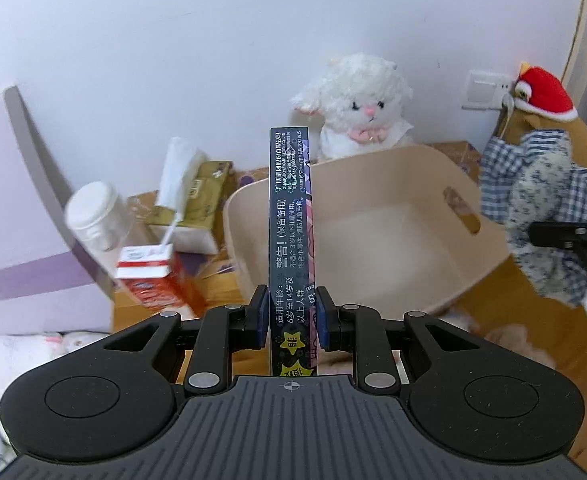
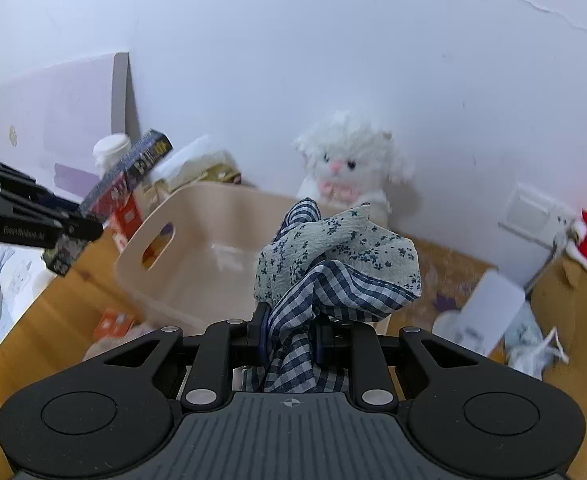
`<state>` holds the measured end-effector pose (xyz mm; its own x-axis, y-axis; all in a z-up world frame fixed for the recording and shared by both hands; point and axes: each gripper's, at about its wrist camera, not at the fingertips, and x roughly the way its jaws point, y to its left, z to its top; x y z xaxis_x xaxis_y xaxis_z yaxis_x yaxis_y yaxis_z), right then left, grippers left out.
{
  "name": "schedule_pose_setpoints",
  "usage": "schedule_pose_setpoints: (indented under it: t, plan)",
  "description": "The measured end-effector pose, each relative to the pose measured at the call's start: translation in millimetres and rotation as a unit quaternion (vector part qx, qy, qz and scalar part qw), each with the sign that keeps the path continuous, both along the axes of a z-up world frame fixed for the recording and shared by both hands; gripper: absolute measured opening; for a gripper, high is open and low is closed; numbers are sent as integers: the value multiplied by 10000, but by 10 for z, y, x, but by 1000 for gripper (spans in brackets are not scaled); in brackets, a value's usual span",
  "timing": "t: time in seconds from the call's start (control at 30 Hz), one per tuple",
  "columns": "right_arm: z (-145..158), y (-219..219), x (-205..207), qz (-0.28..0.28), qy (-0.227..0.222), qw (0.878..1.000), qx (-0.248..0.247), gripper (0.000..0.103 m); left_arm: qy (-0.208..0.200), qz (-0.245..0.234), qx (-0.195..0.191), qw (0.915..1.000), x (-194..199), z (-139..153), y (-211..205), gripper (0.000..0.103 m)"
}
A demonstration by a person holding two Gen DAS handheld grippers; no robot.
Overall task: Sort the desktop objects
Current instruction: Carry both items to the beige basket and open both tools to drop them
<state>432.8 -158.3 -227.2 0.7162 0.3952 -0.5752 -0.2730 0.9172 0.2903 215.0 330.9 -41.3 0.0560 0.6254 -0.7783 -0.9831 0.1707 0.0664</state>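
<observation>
My left gripper [image 1: 292, 316] is shut on a flat dark box with Chinese print [image 1: 289, 216], held edge-up in the air in front of the beige bin [image 1: 473, 184]. The box [image 2: 125, 168] and left gripper [image 2: 73, 232] also show at the left of the right wrist view. My right gripper [image 2: 291, 334] is shut on a bundle of blue checked and floral cloth [image 2: 333, 260], held above the near rim of the beige bin [image 2: 145, 240]. The cloth [image 1: 541, 208] also hangs at the right of the left wrist view. The bin looks empty inside.
A white plush lamb [image 1: 361, 108] sits behind the bin against the wall. A red-and-white drink carton with straw [image 1: 153, 276], a white jar [image 1: 97, 216] and a tissue pack [image 1: 197, 196] stand left. A red plush [image 1: 545, 92] and white items [image 2: 489, 312] lie right.
</observation>
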Motion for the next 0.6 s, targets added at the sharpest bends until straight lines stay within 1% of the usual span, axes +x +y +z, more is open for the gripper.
schedule_pose_setpoints:
  t: [0.03,0.13,0.23,0.4,0.5,0.53,0.57,0.6]
  plan:
    - [2,-18,75,13,-32,10000,-3,19,-44,42,-30,10000,41,-12,60,23]
    - [-13,-56,298,38,-85,10000,7,19,102,115,-68,9999,194,-90,270,23]
    - [-87,-47,533,105,-32,9999,96,20,3,277,-331,9991,274,-244,474,23]
    - [-322,103,838,254,228,9992,194,20,119,539,-744,9957,398,-553,775,23]
    - [-493,175,988,303,478,9981,255,20,225,629,-970,9930,436,-707,898,23]
    - [-552,200,1034,336,590,9974,258,20,250,653,-1071,9918,443,-759,932,23]
    - [-593,215,1053,371,672,9967,256,20,213,804,-1191,9894,443,-814,947,23]
    - [-636,236,1076,415,750,9960,250,20,196,819,-1288,9881,435,-861,955,23]
